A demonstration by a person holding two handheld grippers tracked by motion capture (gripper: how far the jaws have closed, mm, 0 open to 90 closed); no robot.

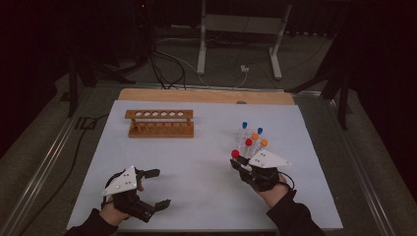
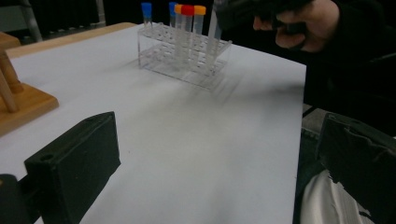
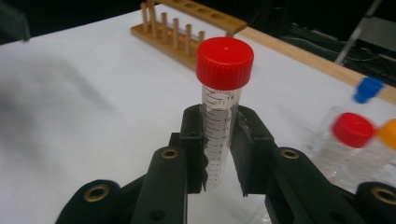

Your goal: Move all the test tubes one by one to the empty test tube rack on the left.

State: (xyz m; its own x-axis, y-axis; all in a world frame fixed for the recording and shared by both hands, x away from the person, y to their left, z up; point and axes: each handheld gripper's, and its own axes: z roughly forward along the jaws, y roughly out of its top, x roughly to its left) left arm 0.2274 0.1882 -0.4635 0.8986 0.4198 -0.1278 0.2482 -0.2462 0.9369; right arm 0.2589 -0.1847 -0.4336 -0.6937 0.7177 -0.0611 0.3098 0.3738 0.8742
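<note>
My right gripper (image 3: 218, 149) is shut on a clear tube with a red cap (image 3: 224, 63), held upright between the jaws. In the high view that red-capped tube (image 1: 235, 154) sits at the right gripper (image 1: 239, 163), just left of the clear plastic rack (image 1: 244, 135). The clear rack (image 2: 183, 56) holds several tubes with blue, orange and red caps. A wooden rack (image 1: 160, 123) with an empty row of holes stands at the back left. My left gripper (image 1: 156, 188) rests near the front left, open, its jaws wide apart with nothing between them.
White paper (image 1: 196, 167) covers the table, with a strip of wooden board (image 1: 206, 96) along the far edge. Cables and a metal stand (image 1: 241, 39) lie on the floor beyond. A metal rail (image 1: 44, 162) runs along the left side.
</note>
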